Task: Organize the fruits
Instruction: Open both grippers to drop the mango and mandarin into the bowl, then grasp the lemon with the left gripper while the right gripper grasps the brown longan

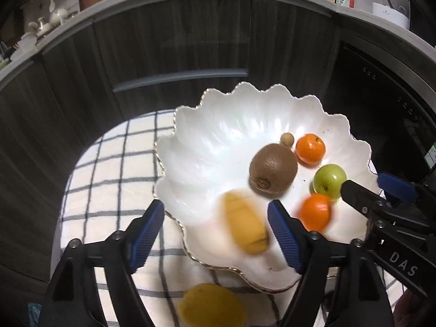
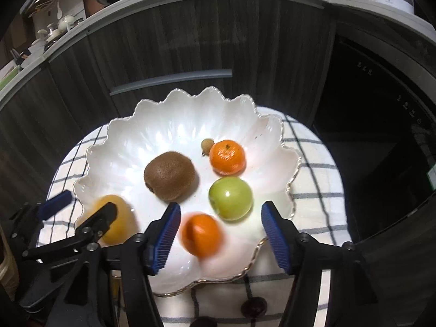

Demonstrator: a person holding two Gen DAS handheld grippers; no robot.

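White scalloped ceramic bowl with a thin gold rim [image 1: 190, 147], set on a white cloth with a dark grid pattern [image 1: 109, 163] covering the tabletop. Inside, toward the right: brown fuzzy kiwi [image 1: 273, 171], sharp orange mandarin [image 1: 310, 149] at the far side, small tan round fruit [image 1: 287, 139] touching it, smooth green apple-like fruit [image 1: 329, 181] nearer. Left tongs [image 1: 216, 234] above the bowl's near left edge, blue pads apart, a motion-blurred yellow fruit [image 1: 246, 222] loose between them. Right tongs [image 2: 220, 238] above the near right part, pads apart, a blurred second mandarin [image 2: 201, 234] between them, unpressed. Another yellow fruit [image 1: 212, 305] on the cloth, near the bowl's near edge. Two dark reddish fruits [image 2: 253, 307] also on the cloth.
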